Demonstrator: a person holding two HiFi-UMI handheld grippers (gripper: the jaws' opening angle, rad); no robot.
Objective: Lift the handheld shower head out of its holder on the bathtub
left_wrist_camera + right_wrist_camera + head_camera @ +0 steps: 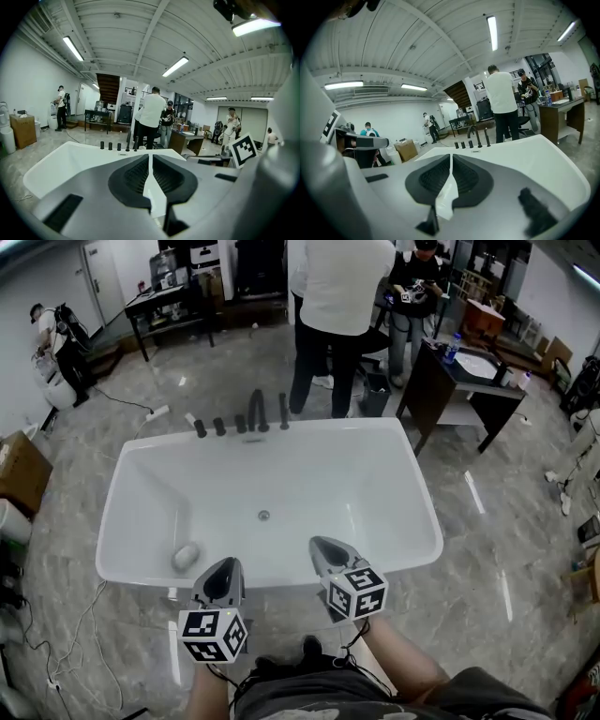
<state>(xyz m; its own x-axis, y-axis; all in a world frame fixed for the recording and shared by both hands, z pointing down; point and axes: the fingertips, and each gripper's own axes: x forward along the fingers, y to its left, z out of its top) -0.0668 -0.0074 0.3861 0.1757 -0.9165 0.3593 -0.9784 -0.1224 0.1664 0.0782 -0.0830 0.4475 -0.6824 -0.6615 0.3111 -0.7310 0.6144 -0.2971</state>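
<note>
A white bathtub (141,465) lies in front of me. Its dark fittings stand in a row on the far rim: three short knobs, a curved spout (257,412) and the upright handheld shower head (284,412) in its holder. The shower head (136,143) also shows past the left jaws, and the shower head (487,137) shows past the right jaws. My left gripper (223,565) and right gripper (323,546) hover over the near rim, far short of the fittings. The left gripper (150,157) and the right gripper (451,157) are both shut, with nothing between the pads.
A pale rounded object (186,557) lies in the tub near the left corner, and the drain (263,516) is in the middle. A person in a white shirt (342,296) stands just behind the fittings. A dark desk (459,381) is at the right, a cardboard box (19,470) at the left.
</note>
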